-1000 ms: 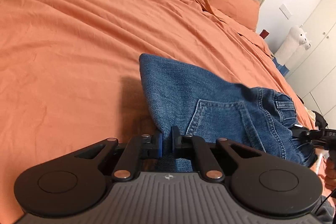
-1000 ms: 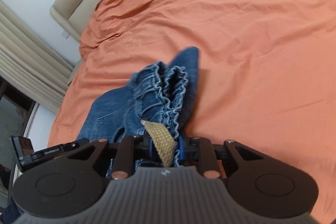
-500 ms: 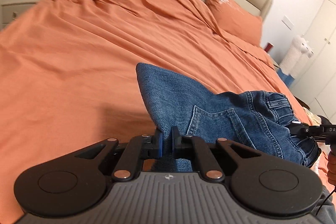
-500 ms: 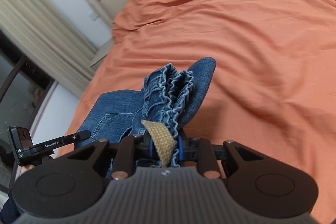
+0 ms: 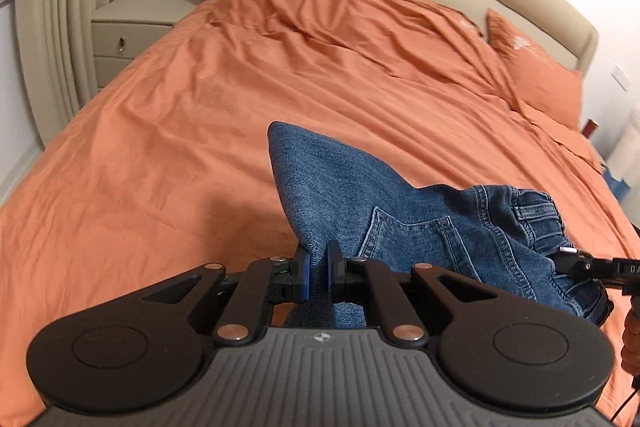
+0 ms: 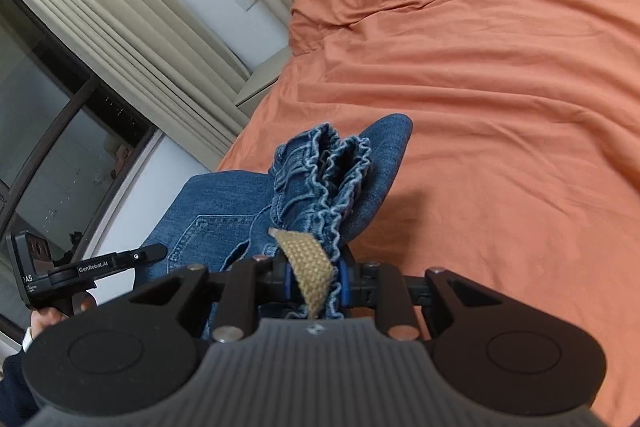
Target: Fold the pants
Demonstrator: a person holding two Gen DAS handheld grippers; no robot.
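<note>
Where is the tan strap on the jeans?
In the right wrist view, the tan strap sits low and centre, pinched with the ruffled waistband in the right gripper, above the orange bed.

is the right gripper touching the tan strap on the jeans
Touching. In the right wrist view the right gripper is shut on the tan strap and the gathered waistband of the jeans, pinched between its blue pads.

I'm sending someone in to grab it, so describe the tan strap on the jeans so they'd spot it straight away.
Start at the big bed under the orange sheet. Above its near edge hang the blue jeans, pinched in the right gripper. The tan woven strap sticks out between that gripper's blue pads, beside the ruffled elastic waistband: it is the only beige piece among blue denim.
</note>
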